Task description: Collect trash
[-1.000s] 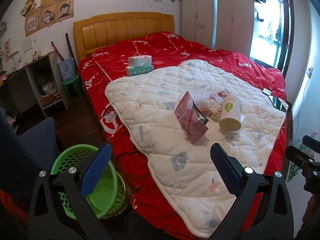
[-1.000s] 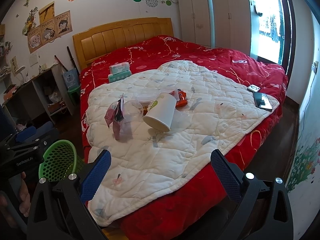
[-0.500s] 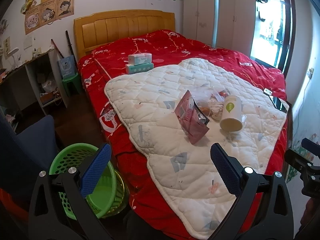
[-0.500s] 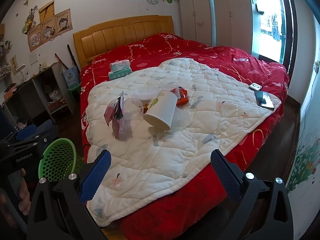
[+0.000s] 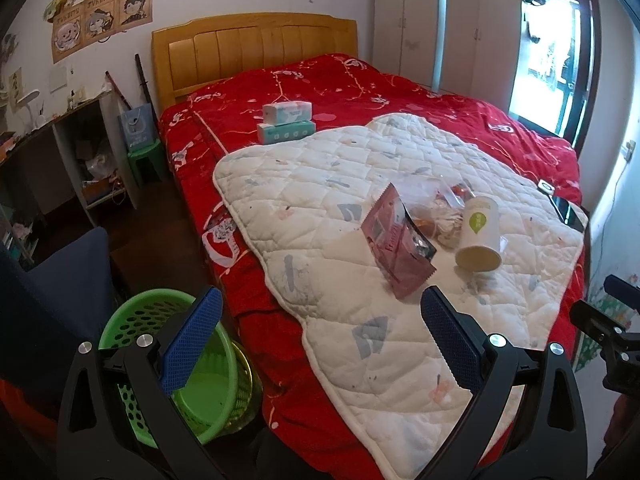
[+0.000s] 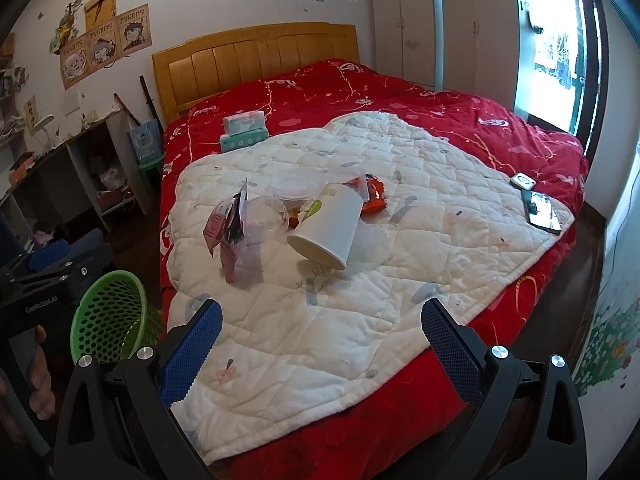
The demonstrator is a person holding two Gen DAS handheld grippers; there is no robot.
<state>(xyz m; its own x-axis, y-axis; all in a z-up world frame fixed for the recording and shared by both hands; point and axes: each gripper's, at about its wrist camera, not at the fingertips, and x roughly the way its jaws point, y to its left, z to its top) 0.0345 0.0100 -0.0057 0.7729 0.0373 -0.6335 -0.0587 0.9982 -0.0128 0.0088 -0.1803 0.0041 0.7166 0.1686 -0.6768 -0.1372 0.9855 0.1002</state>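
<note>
a bed (image 6: 460,104) with a red cover is shown, and a white quilted pad (image 6: 400,288) is spread over it; all places below are given relative to this pad. a green basket (image 5: 168,344) is seen on the floor beside the pad's near left corner. near the middle of the pad a cluster of trash is gathered: a paper cup (image 6: 326,226) lies on its side, a dark red snack bag (image 5: 394,246) stands just beside it, a clear plastic lid (image 6: 266,216) rests between them, and an orange wrapper (image 6: 370,196) lies behind the cup. beyond the pad's far left edge two tissue boxes (image 6: 244,132) are stacked; on its right corner a phone (image 6: 542,212) is laid. the left gripper (image 5: 320,336) and the right gripper (image 6: 320,338) are both held wide apart and empty, short of the trash, above the pad's near edge. nothing is judged to be collected yet. the cup may be rolled away if it is nudged on its round side, and the thin lid may be crushed or slipped from the pads. the phone or tissue boxes could be mistaken for trash.
</note>
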